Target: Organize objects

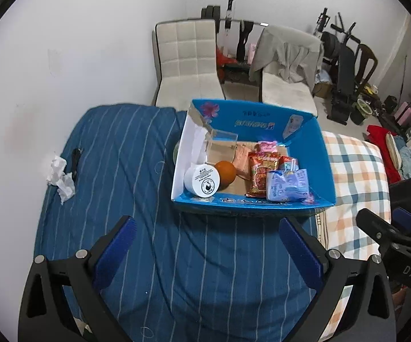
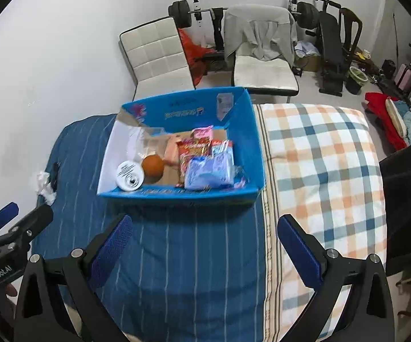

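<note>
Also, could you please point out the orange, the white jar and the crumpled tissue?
orange (image 1: 226, 171): left wrist view, middle of its skin.
white jar (image 1: 202, 180): left wrist view, its printed lid.
crumpled tissue (image 1: 61, 178): left wrist view, its centre.

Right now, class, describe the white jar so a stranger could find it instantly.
Find the blue box on the striped bedspread. In its near left corner lies a white jar, touching the orange. It is the only round white item with black print.
</note>
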The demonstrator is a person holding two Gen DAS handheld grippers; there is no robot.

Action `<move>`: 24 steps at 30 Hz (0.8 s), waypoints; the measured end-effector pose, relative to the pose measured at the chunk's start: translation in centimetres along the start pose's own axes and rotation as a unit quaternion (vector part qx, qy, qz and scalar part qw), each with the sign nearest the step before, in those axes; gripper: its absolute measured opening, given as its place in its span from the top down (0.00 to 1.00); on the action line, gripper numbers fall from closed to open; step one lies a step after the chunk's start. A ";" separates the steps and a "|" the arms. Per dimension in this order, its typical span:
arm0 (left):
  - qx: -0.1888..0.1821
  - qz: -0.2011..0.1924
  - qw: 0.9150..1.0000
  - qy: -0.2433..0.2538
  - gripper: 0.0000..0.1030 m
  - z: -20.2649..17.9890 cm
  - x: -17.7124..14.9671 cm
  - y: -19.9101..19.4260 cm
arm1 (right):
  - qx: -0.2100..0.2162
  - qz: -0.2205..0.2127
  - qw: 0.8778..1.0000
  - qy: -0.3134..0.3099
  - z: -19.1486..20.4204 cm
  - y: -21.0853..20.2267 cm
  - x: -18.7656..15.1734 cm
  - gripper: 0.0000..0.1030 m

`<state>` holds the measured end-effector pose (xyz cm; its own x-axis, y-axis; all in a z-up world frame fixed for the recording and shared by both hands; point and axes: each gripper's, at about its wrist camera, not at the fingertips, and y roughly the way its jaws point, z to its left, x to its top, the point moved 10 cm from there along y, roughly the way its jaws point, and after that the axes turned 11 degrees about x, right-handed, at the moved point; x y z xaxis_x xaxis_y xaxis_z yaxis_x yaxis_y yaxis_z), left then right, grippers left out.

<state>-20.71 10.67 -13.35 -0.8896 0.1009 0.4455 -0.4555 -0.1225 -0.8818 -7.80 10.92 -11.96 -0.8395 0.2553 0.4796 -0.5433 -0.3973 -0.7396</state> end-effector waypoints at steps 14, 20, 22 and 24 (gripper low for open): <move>0.005 0.018 1.000 0.007 0.00 -0.8 0.4 2.8 | -0.010 0.026 1.000 0.004 -1.0 3.2 0.8 0.00; 0.005 0.016 1.000 0.006 0.00 -0.7 0.6 2.9 | -0.009 0.033 0.999 0.009 -1.2 3.5 0.5 0.00; 0.005 0.018 1.000 0.007 0.00 -0.7 0.6 2.9 | -0.007 0.035 0.999 0.009 -1.1 3.6 0.5 0.00; 0.002 0.019 1.000 0.007 0.00 -0.7 0.6 3.0 | -0.008 0.035 0.999 0.009 -1.2 3.6 0.5 0.00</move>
<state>-22.57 11.08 -15.82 -0.9057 0.1096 0.4095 -0.4215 -0.1305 -0.8974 -10.15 10.64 -14.91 -0.8751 0.2431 0.4184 -0.4834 -0.4009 -0.7782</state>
